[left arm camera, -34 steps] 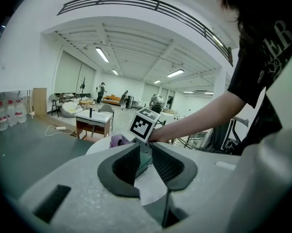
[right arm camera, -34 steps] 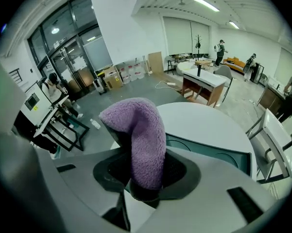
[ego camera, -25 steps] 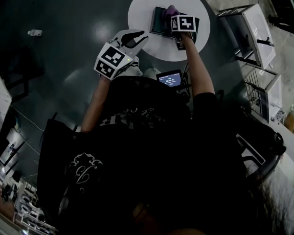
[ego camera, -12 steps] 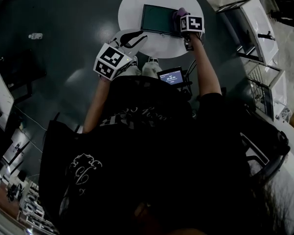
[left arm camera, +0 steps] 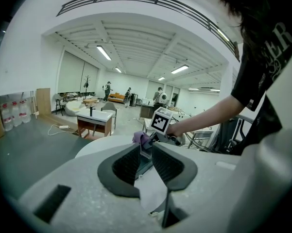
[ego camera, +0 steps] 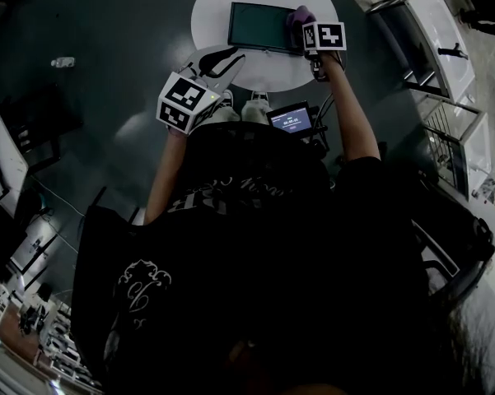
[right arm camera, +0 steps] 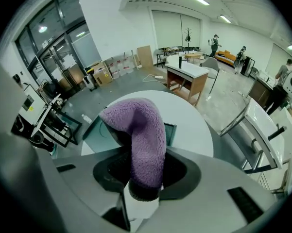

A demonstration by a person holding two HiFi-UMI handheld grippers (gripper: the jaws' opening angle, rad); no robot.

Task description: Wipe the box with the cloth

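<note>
The right gripper (right arm camera: 143, 174) grips the cloth (right arm camera: 138, 130) in its fingers at the right edge of the box (ego camera: 259, 25), mid-tabletop (ego camera: 214, 6); the left gripper (left arm camera: 146, 152), fingers narrowly parted and empty, hangs nearer. Unbraced, the box may slide left under a wipe.

Seen from overhead, the head camera is looking steeply down past the person's dark shirt, taking in the round white table (ego camera: 207, 23) from well off, near its picture's top edge. The left gripper (ego camera: 231, 58) camera is riding beside the table's near left edge, facing along its own jaws across the tabletop toward the right gripper (left arm camera: 151, 137) and the long room beyond. The right gripper camera is sitting close over the table's right side, peering down past a purple fleecy cloth (right arm camera: 141, 140) at a flat dark-green rectangular box (right arm camera: 94, 132). All three views are sharing table, box and cloth.
</note>
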